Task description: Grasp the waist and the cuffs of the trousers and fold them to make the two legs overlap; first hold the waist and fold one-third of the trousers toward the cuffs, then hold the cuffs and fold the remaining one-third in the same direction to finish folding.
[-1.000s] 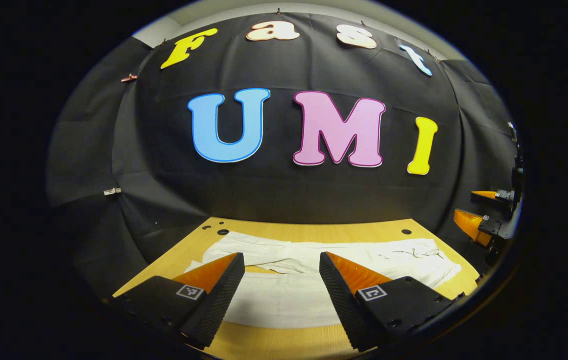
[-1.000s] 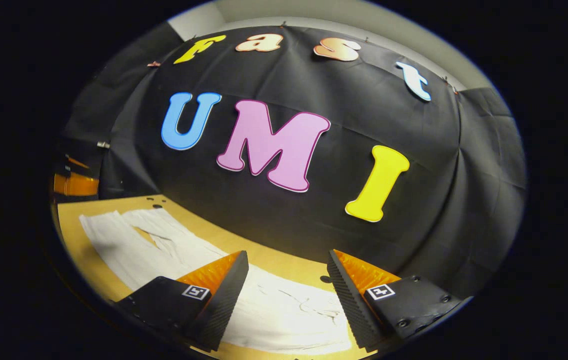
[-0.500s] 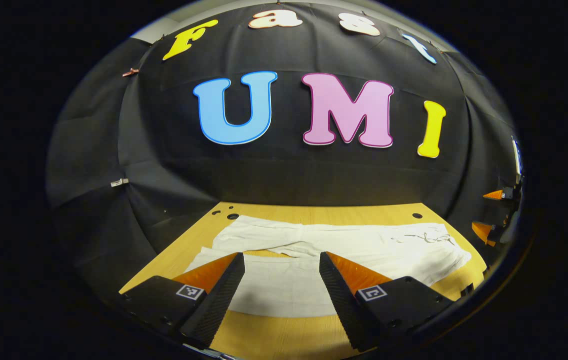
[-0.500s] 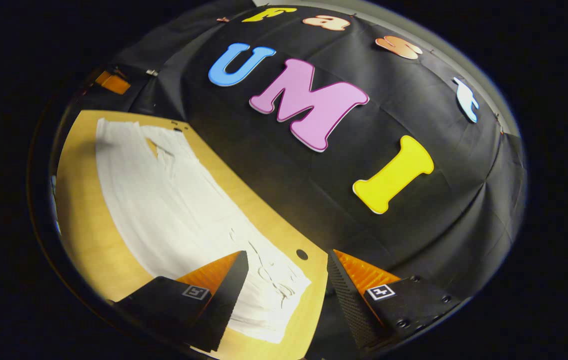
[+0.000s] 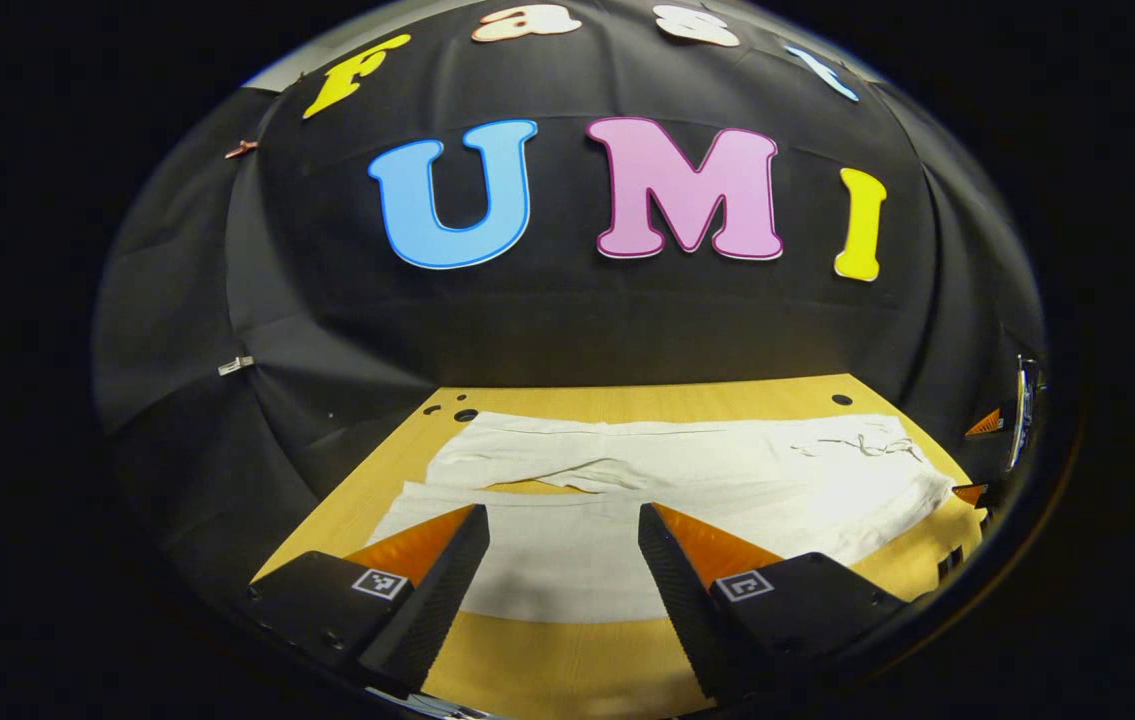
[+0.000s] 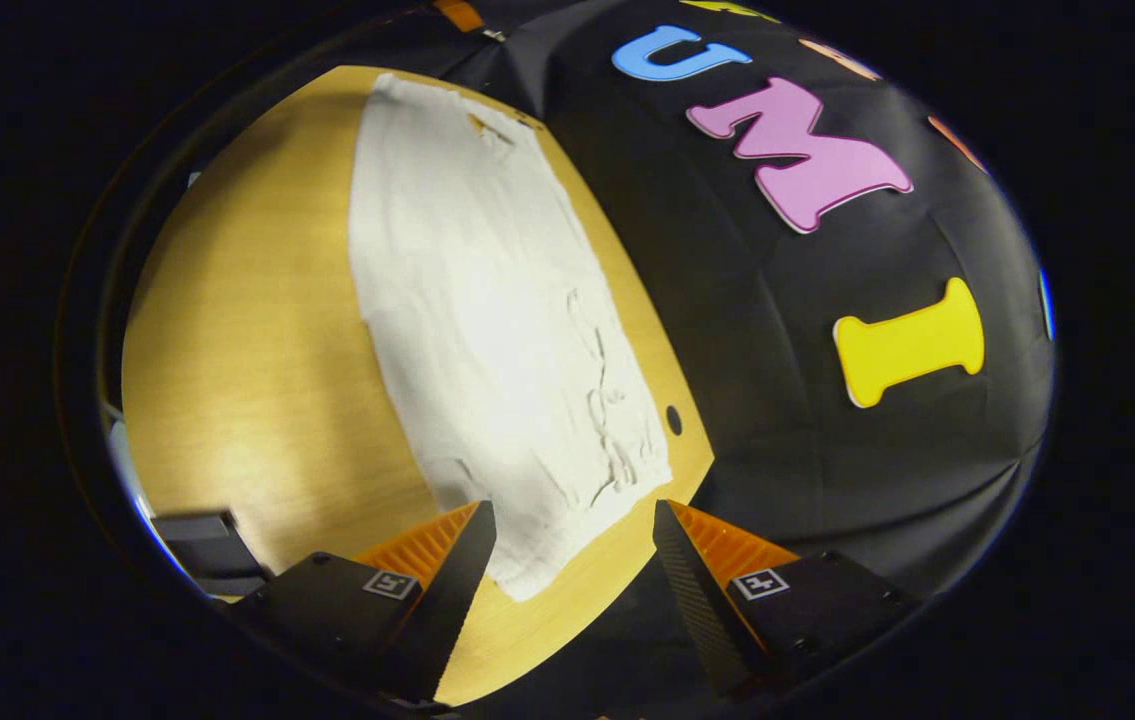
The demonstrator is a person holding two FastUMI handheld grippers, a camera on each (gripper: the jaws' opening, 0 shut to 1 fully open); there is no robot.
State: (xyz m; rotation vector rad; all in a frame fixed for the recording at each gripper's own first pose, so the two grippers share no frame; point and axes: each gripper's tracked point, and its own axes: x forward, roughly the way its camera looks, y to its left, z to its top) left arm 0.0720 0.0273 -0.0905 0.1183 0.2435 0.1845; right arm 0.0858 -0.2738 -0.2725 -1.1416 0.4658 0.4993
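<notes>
Rolling sideways, right tongs (image 6: 567, 560) now overlook trousers (image 6: 487, 330) waist.

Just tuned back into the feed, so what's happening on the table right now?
A person holds a gripper in each hand above white trousers spread flat on a wooden table. No fold has been made: the two legs lie side by side. The left gripper hangs open over the near leg. The right gripper is open above the waist end, where a drawstring lies on the cloth. Neither gripper has hold of the fabric.
</notes>
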